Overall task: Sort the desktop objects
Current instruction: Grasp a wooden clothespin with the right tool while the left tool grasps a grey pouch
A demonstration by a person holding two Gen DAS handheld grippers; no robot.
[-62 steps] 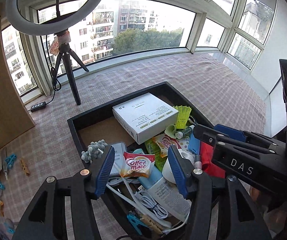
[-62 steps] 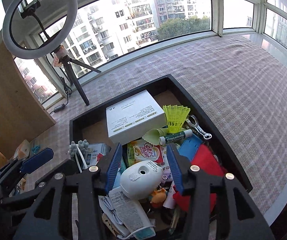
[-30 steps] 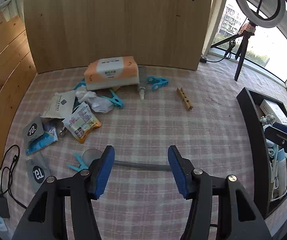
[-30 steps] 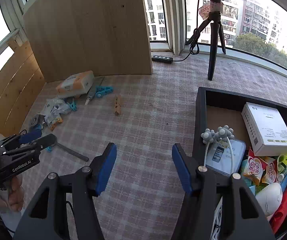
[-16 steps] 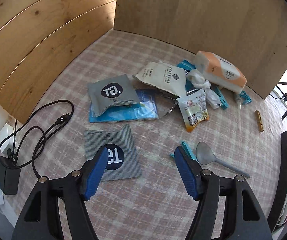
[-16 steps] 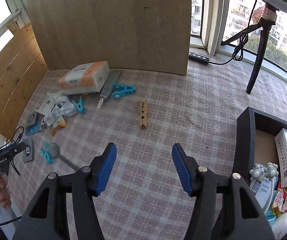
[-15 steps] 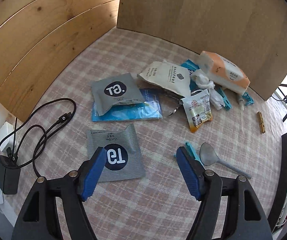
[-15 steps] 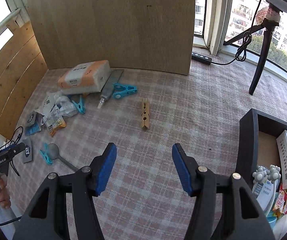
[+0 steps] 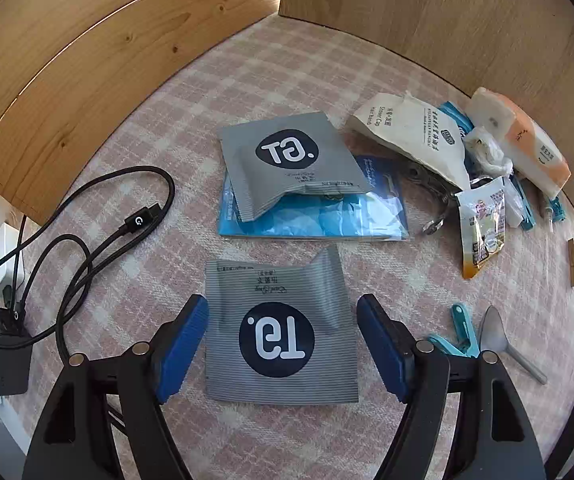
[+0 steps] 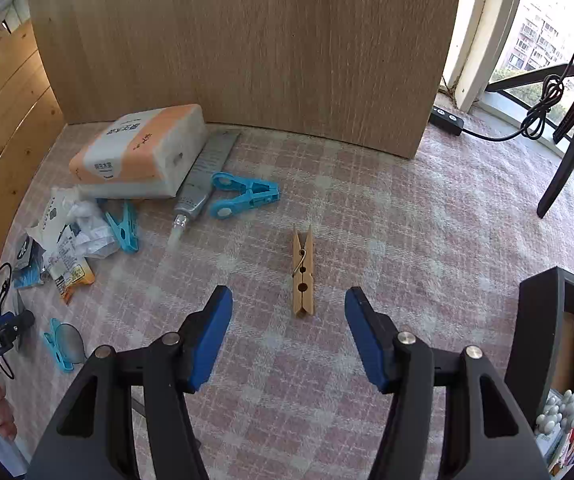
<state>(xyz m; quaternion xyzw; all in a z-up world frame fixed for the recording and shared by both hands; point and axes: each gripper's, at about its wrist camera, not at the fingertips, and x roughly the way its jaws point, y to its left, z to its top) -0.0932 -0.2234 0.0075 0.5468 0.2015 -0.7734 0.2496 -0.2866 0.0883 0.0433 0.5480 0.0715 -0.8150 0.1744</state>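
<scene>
A grey striped sachet [image 9: 279, 328] with a dark round logo lies flat on the checked cloth. My left gripper [image 9: 283, 306] points down over it, open wide, one blue pad on each side of the sachet and neither pressing on it. A second grey sachet [image 9: 291, 160] rests on a blue packet [image 9: 327, 216] just beyond. In the right wrist view a wooden clothespin [image 10: 303, 276] lies on the cloth, its near end between the fingers of my right gripper [image 10: 287, 296], which is open and apart from it.
The black tray [image 10: 535, 320], full of sorted items, stands at the right. Wooden boards wall the left and back. Nearby lie a tissue pack [image 10: 139, 152], blue clips [image 10: 243, 196], a tube [image 10: 195, 192], a spoon [image 9: 495, 332], a black cable [image 9: 87, 240] and a tripod leg [image 10: 567, 152].
Both grippers swung from the tray to the loose items and came lower. The left one opened wider and now straddles the near grey sachet. The right one closed in on the clothespin.
</scene>
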